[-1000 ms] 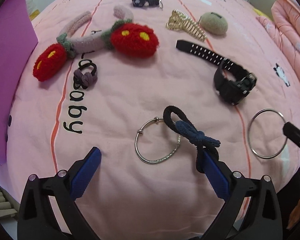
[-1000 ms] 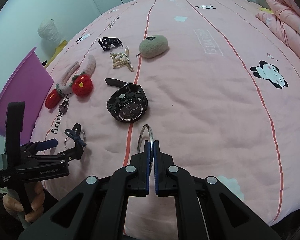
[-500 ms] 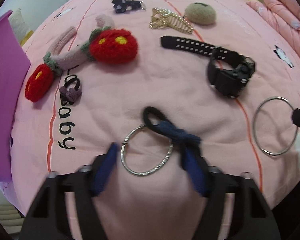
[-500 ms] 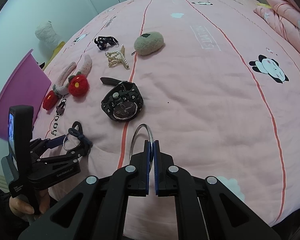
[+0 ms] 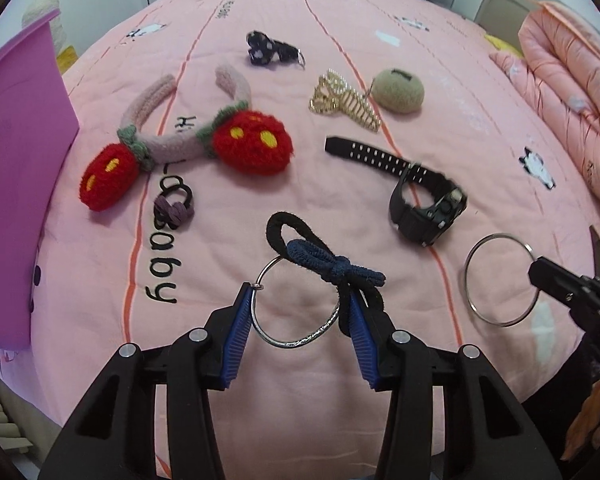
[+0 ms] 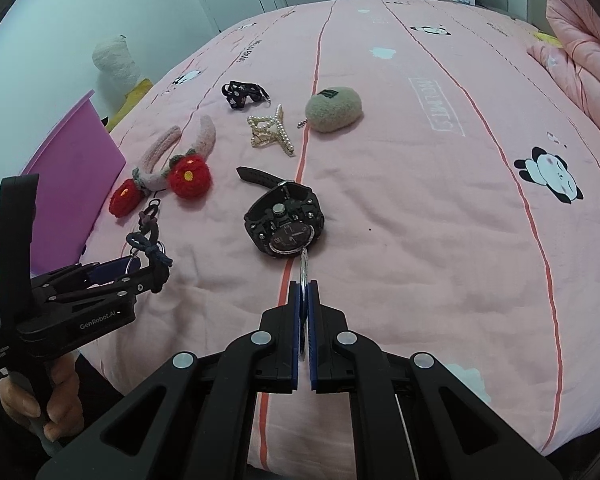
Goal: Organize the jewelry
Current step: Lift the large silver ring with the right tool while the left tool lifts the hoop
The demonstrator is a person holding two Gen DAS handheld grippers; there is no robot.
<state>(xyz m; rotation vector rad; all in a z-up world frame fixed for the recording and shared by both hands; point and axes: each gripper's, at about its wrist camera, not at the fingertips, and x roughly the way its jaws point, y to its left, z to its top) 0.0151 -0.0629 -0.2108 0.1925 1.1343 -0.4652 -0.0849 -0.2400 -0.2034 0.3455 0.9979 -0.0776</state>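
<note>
A silver bangle [image 5: 296, 342] lies on the pink bedspread with a dark blue and black hair tie [image 5: 332, 266] across it. My left gripper [image 5: 298, 304] straddles the bangle, its blue pads touching both sides; the right pad also presses the hair tie. It also shows in the right wrist view [image 6: 140, 264]. My right gripper [image 6: 304, 286] is shut on a plain silver ring bangle [image 6: 303, 264], held on edge; it also shows in the left wrist view [image 5: 500, 280]. A black watch [image 6: 284, 220] lies just beyond it.
On the bedspread lie a red-flower headband [image 5: 188, 144], a purple hair tie [image 5: 174, 206], a gold claw clip [image 5: 344, 100], a beige pouch [image 5: 398, 90] and a dotted black bow [image 5: 272, 48]. A purple box [image 5: 16, 184] stands left. A folded pink quilt [image 5: 572, 92] lies right.
My left gripper moved forward and closed in around the silver bangle and hair tie. My right gripper kept hold of its ring bangle and turned it on edge.
</note>
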